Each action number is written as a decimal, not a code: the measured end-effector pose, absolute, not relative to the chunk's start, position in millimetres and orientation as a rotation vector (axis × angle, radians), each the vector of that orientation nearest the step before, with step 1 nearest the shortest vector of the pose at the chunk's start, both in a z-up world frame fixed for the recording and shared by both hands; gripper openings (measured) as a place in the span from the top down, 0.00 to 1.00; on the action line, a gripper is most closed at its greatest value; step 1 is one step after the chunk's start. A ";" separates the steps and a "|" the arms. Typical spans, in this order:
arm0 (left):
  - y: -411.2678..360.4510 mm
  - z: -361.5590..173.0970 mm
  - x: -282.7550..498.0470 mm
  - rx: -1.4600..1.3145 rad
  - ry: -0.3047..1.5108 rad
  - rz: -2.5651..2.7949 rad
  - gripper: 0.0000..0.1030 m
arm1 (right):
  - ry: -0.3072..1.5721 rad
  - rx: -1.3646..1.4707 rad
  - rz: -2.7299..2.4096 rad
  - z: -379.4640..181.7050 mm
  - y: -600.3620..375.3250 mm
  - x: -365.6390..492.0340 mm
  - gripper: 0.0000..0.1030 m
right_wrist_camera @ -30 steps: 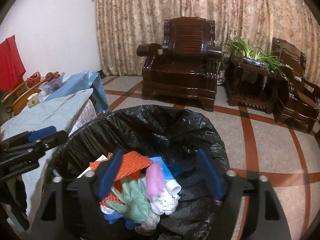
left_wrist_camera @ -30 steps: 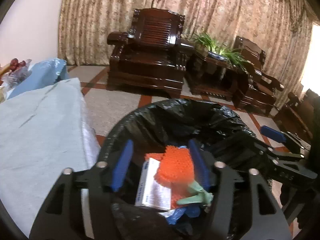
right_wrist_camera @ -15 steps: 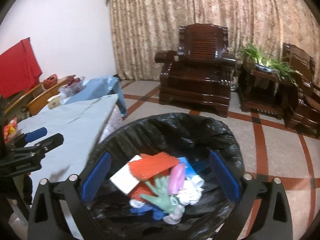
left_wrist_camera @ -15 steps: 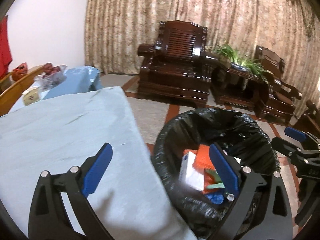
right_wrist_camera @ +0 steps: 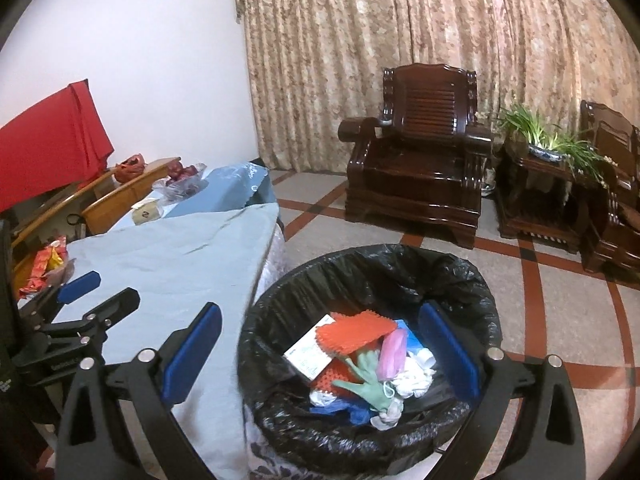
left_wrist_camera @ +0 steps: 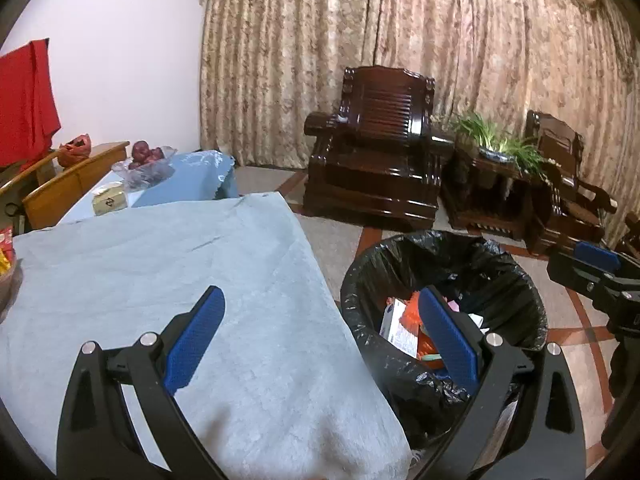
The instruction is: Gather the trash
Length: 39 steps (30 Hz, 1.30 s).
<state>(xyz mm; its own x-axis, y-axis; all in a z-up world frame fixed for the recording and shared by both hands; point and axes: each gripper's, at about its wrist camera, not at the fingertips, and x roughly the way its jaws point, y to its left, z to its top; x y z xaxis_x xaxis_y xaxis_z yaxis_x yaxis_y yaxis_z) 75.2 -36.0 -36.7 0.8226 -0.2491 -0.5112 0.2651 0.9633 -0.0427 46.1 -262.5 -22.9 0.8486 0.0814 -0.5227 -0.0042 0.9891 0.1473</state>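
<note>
A bin lined with a black bag (right_wrist_camera: 460,280) stands on the floor beside the cloth-covered table (right_wrist_camera: 180,256). Inside lie an orange mesh pad (right_wrist_camera: 352,330), a white box (right_wrist_camera: 310,354), a green glove (right_wrist_camera: 368,380), a pink piece (right_wrist_camera: 392,354), white wads (right_wrist_camera: 416,372) and something blue (right_wrist_camera: 344,408). My right gripper (right_wrist_camera: 320,320) hangs open above the bin's near rim, holding nothing. My left gripper (left_wrist_camera: 320,308) is open and empty, straddling the table's edge (left_wrist_camera: 312,264) and the bin (left_wrist_camera: 500,256).
Dark wooden armchairs (left_wrist_camera: 380,168) and a potted plant (left_wrist_camera: 492,140) stand by the curtain. Snack packets (right_wrist_camera: 44,264) lie at the table's left edge. Beyond are a small box (left_wrist_camera: 110,200), bagged red fruit (left_wrist_camera: 144,160), wooden chairs (left_wrist_camera: 72,184) and a red cloth (left_wrist_camera: 24,100).
Both grippers have risen and drawn back from the bin. The left one has swung left over the table and its jaws have spread wider. The orange pad and box now lie clear of them.
</note>
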 end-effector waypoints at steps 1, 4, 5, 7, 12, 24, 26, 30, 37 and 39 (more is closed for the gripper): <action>-34.3 -33.7 72.0 0.027 0.533 -0.274 0.08 | 0.555 0.139 0.045 -20.5 -260.8 42.8 0.06; -30.0 -23.7 60.8 0.018 0.504 -0.270 0.08 | 0.552 0.127 0.047 -15.1 -255.9 34.9 0.06; -29.8 -21.0 58.0 0.020 0.497 -0.268 0.08 | 0.552 0.125 0.049 -14.1 -255.5 33.7 0.06; -29.2 -15.4 51.6 0.025 0.482 -0.265 0.08 | 0.550 0.120 0.053 -11.5 -253.2 28.9 0.06; -27.9 -6.0 38.0 0.024 0.454 -0.261 0.08 | 0.537 0.112 0.056 -6.0 -250.2 19.9 0.06; -21.7 4.4 16.5 0.028 0.412 -0.252 0.08 | 0.502 0.098 0.072 3.8 -243.4 7.0 0.06; -21.8 5.2 14.7 0.028 0.407 -0.250 0.08 | 0.499 0.099 0.074 4.2 -242.4 5.4 0.06; -21.5 6.0 11.9 0.030 0.402 -0.246 0.08 | 0.493 0.094 0.077 4.3 -239.8 3.1 0.06; -19.9 4.0 10.0 0.036 0.403 -0.244 0.08 | 0.491 0.088 0.087 4.3 -235.4 2.7 0.06; -20.0 4.4 9.9 0.035 0.402 -0.245 0.08 | 0.491 0.088 0.089 4.1 -234.8 2.8 0.06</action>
